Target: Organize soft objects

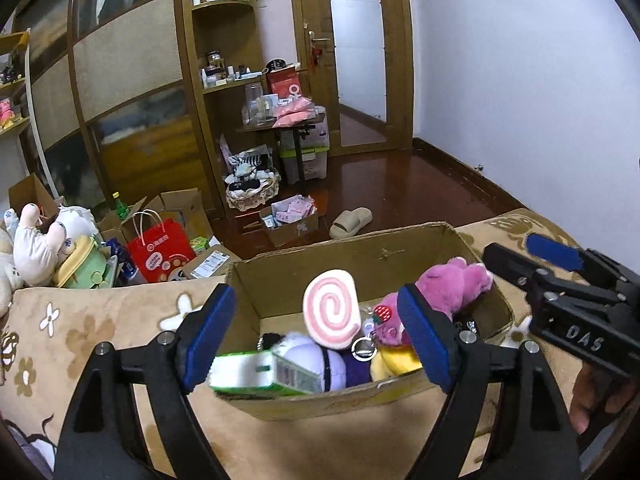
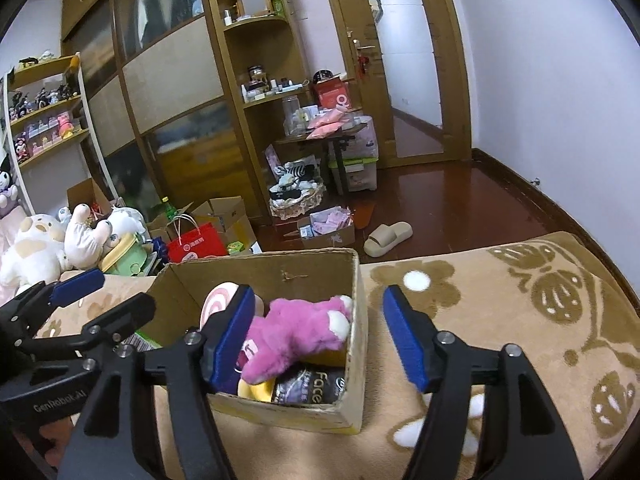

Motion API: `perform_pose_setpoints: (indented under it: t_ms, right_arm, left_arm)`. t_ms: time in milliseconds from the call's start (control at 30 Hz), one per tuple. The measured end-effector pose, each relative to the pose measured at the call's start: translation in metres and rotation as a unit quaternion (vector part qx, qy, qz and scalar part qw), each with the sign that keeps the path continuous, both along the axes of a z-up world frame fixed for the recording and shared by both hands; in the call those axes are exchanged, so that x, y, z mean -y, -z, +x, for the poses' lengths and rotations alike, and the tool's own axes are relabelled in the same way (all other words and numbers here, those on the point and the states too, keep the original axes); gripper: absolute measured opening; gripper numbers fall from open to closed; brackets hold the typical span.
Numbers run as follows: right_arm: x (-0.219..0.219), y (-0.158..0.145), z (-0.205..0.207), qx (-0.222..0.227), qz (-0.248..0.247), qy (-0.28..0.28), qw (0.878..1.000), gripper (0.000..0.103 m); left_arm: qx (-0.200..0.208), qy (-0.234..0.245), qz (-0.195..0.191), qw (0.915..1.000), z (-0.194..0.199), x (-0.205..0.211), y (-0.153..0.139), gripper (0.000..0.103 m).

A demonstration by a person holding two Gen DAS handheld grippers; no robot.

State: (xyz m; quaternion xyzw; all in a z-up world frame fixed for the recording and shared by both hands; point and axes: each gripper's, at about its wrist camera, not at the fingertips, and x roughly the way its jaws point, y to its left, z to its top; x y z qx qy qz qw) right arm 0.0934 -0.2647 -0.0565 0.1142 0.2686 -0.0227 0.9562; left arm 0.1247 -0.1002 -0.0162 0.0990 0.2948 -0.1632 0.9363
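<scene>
An open cardboard box (image 1: 400, 248) stands on a beige flowered blanket (image 2: 520, 320). Inside lie a pink swirl lollipop plush (image 1: 330, 314), a pink bear plush (image 2: 292, 332), a purple and white plush (image 1: 316, 360), a yellow plush (image 1: 394, 362) and a dark packet (image 2: 308, 390). A green and white pack (image 1: 256, 376) lies at the box's near left corner, beside my left pad (image 1: 208, 332). My left gripper (image 1: 316, 294) hangs open over the box. My right gripper (image 2: 320, 294) is open too, one finger over the bear, the other outside the box's right wall.
Left of the blanket sit several large plush toys (image 2: 48, 248), a red paper bag (image 2: 196, 244) and open cartons (image 2: 228, 212). On the dark wooden floor lie a small carton (image 2: 328, 228) and a beige slipper (image 2: 388, 238). Shelves and a wardrobe (image 2: 168, 80) stand behind.
</scene>
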Motion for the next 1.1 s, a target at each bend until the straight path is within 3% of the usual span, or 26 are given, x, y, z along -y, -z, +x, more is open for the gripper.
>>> perform_pose_setpoints:
  t_ms: [133, 367, 633, 1100]
  right_arm:
    - [0.004, -0.007, -0.011, 0.005, 0.001, 0.005, 1.000, 0.082]
    - [0.003, -0.022, -0.032, 0.022, -0.013, 0.001, 1.000, 0.103]
    - [-0.003, -0.033, -0.062, 0.038, -0.026, 0.002, 0.999, 0.103]
    - [-0.020, -0.053, -0.122, 0.080, -0.057, 0.006, 0.995, 0.103]
  left_arm:
    - [0.011, -0.007, 0.007, 0.9999, -0.012, -0.008, -0.007, 0.093]
    - [0.024, -0.019, 0.014, 0.9994, -0.036, -0.023, -0.020, 0.095]
    - [0.027, -0.037, 0.010, 0.9989, -0.063, -0.047, -0.033, 0.097]
    - [0.070, -0.065, -0.012, 0.9954, -0.120, -0.088, -0.051, 0.098]
